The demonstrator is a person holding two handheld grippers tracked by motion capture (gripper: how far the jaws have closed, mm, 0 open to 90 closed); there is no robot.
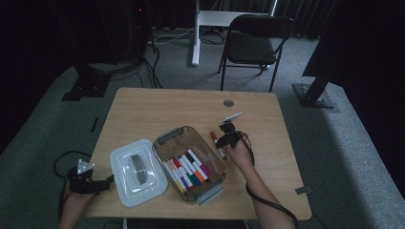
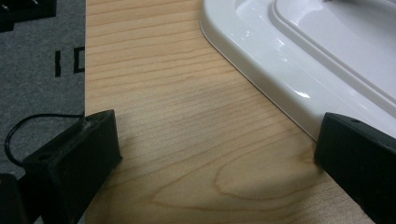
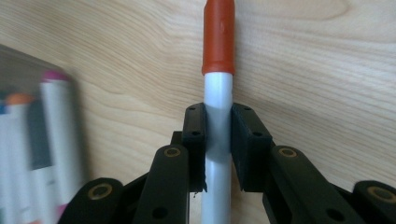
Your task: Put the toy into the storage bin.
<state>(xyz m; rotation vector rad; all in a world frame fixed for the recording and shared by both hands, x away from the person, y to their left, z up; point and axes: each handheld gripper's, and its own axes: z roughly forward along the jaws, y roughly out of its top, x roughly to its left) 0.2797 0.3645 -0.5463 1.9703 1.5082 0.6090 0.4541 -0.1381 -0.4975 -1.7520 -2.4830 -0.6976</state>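
Right now the red-capped marker (image 3: 218,93) lies on the table (image 1: 143,109) just right of the clear box (image 1: 165,137), pinched by the right gripper (image 3: 218,140). Many markers (image 1: 188,171) already lie inside; a few remain outside. Its white lid (image 1: 125,191) waits alongside, where the left gripper (image 2: 210,154) rests with jaws spread.

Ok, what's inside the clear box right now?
The clear box holds a row of markers with mixed cap colours, lying side by side. Its far half looks bare; the box floor under the markers is covered.
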